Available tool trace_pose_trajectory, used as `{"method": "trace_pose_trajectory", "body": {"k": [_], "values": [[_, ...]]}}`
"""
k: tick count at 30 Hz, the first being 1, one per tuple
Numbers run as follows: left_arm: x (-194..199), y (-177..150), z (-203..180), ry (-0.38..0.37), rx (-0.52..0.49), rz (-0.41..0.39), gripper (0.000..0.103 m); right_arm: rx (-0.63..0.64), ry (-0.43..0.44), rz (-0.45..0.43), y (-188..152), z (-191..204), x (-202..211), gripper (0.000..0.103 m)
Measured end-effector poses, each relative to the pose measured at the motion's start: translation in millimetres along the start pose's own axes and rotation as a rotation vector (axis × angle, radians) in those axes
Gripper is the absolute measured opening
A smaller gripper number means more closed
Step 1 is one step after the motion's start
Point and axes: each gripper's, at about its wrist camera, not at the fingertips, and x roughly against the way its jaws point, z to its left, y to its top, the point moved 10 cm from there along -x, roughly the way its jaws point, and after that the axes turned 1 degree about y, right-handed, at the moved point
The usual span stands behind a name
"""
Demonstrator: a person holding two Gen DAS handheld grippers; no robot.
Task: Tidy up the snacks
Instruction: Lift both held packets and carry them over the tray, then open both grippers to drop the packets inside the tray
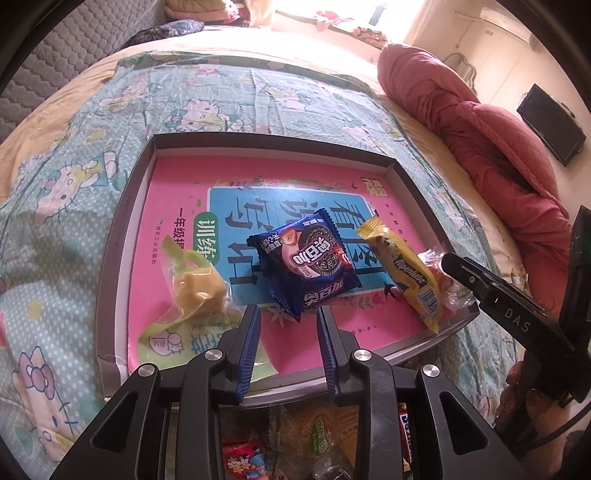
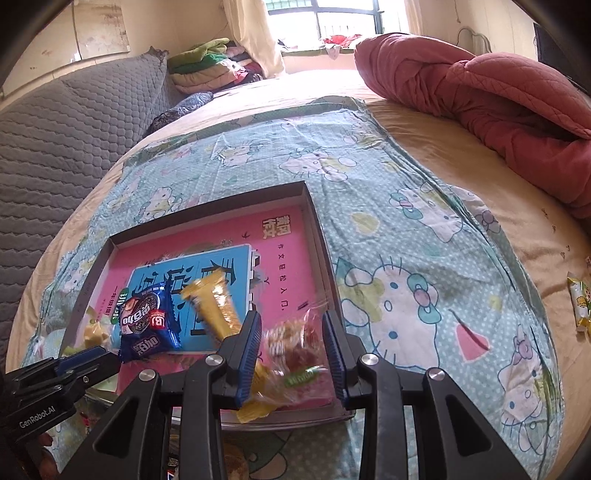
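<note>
A blue Oreo biscuit pack (image 1: 306, 264) and a yellow "Alpenliebe" wrapper (image 1: 402, 269) lie mid-frame in the shallow grey cardboard tray (image 1: 122, 236). The left gripper (image 1: 288, 325), marked "GenRobot.AI", hovers slightly parted and empty. The right gripper (image 2: 291, 332) stands slightly parted around a clear candy bag (image 2: 295, 350); whether it grips cannot be told.

We see a bed (image 2: 461, 155) under a cartoon-cat sheet (image 2: 406, 240), red quilt (image 2: 480, 92), grey padded headboard (image 2: 74, 129), sunlit barred window (image 2: 332, 18), wall-mounted television (image 1: 550, 123).

You get bright daylight from the window (image 2: 325, 26), blown out at the top; fisheye bends and darkens your edges, and the yellow wrapper (image 2: 214, 306) shows motion blur.
</note>
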Motion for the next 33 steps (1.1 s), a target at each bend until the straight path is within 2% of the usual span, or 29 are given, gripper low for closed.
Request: {"method": "trace_pose_trajectory", "body": {"k": [19,33], "values": [[7,2,-3,0.007,-0.011,-0.010,0.047,0.010,0.028,-0.007,-3,8,8,0.035],[24,8,-1,0.019,-0.007,-0.054,0.056,0.003,0.047,-0.034,0,13,22,0.035]]}}
